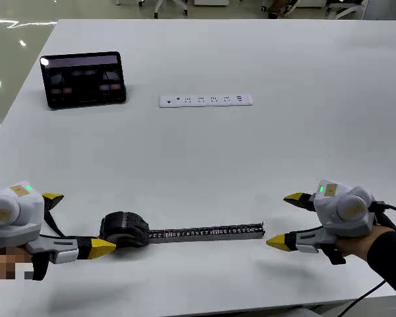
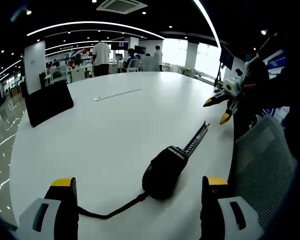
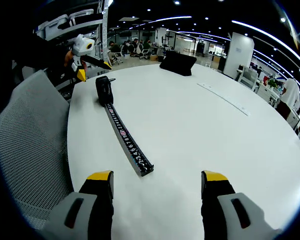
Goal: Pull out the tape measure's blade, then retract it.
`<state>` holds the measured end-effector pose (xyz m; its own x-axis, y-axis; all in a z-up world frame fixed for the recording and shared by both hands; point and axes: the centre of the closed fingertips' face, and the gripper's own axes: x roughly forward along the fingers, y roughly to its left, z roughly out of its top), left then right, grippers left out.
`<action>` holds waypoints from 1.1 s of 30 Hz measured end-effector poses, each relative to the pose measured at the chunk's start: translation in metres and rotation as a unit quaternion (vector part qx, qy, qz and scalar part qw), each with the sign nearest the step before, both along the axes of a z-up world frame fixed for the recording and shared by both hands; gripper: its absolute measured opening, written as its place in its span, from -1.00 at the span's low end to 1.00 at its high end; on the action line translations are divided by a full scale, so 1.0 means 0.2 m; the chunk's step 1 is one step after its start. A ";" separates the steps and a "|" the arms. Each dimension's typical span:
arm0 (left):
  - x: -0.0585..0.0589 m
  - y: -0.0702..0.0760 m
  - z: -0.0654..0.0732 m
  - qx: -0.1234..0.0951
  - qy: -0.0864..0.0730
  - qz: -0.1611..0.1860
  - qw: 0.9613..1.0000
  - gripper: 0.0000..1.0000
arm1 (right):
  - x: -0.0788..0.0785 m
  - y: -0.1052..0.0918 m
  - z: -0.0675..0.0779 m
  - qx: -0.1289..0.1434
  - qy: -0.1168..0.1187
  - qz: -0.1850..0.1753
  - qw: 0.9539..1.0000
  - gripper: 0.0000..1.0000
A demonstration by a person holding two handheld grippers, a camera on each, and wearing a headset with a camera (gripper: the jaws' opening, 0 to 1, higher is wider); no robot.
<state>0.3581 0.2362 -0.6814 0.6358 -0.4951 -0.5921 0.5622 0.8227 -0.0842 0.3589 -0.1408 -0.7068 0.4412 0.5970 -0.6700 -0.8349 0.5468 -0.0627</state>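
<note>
Left gripper (image 1: 78, 222), right gripper (image 1: 285, 220) both gape empty. Black tape measure case (image 1: 124, 229) unpinned: if its dark numbered blade (image 1: 208, 232) snaps back, I expect a skid.

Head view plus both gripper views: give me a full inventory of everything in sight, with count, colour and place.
table: one, white, under everything
tape measure: one, black case, near edge, just in front of the left gripper
blade: one, dark with pale numerals, lying flat, pulled out toward the right gripper
power strip: one, white, middle of the table, far side
tablet: one, black, propped up, far left
mesh chair: one, grey, at the near table edge
left gripper: one, grey with yellow tips, open, facing the case
right gripper: one, same colours, open, close to the blade's end, not gripping it
</note>
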 end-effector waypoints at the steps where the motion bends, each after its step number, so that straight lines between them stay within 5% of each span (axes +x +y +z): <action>1: -0.01 0.02 -0.01 -0.002 0.006 0.007 1.000 1.00 | -0.01 -0.01 0.01 0.001 0.000 -0.004 1.000 0.38; 2: -0.02 0.04 -0.02 -0.003 0.008 0.018 1.000 1.00 | -0.03 -0.03 0.01 0.003 0.000 -0.008 1.000 0.40; 6: -0.05 0.11 0.02 -0.013 -0.026 0.052 0.998 1.00 | -0.09 -0.11 0.05 0.004 -0.014 -0.030 0.999 0.51; 8: -0.07 0.13 0.03 -0.028 -0.027 0.065 0.997 1.00 | -0.13 -0.16 0.06 0.004 -0.017 -0.048 0.999 0.61; 13: -0.14 0.21 0.03 -0.006 -0.032 0.077 0.997 1.00 | -0.21 -0.26 0.07 -0.004 -0.030 -0.074 0.997 0.65; 20: -0.20 0.23 0.07 -0.029 -0.041 0.087 0.995 1.00 | -0.29 -0.38 0.11 0.021 -0.035 -0.126 0.991 0.77; 25: -0.22 0.22 0.08 -0.009 -0.051 0.072 0.996 1.00 | -0.33 -0.41 0.13 0.035 -0.024 -0.139 0.989 1.00; 33: -0.24 0.22 0.09 -0.013 -0.049 0.065 0.997 1.00 | -0.37 -0.40 0.14 0.031 -0.021 -0.137 0.990 1.00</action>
